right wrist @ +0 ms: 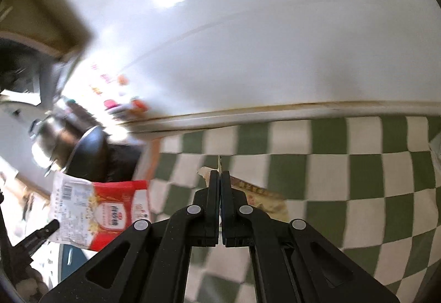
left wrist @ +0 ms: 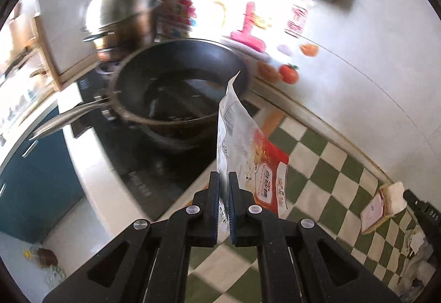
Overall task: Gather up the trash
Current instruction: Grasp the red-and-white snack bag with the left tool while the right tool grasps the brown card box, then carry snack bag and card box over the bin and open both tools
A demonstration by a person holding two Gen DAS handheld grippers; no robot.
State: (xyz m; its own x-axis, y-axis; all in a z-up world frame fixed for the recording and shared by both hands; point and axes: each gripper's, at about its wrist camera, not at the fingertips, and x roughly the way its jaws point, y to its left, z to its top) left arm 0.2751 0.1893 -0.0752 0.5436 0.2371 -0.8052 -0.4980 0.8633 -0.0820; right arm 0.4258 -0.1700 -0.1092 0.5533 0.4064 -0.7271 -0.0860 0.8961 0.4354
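Note:
My left gripper (left wrist: 223,179) is shut on a red and white sugar bag (left wrist: 248,148), held upright above the counter near the stove. The same bag (right wrist: 102,206) shows in the right wrist view at the lower left, with the left gripper's tip (right wrist: 46,228) on its edge. My right gripper (right wrist: 220,176) is shut on a flat tan wrapper (right wrist: 261,198), held edge-on between the fingers over the green and white checkered cloth (right wrist: 358,179). In the left wrist view that wrapper (left wrist: 383,206) and the right gripper (left wrist: 413,199) show at the far right.
A black wok (left wrist: 179,88) with a steel handle sits on the dark stove (left wrist: 154,165), a steel pot (left wrist: 121,16) behind it. Toy tomatoes (left wrist: 288,72) and a pink item (left wrist: 248,35) stand by the white wall. Crumpled paper (left wrist: 416,242) lies on the cloth at right.

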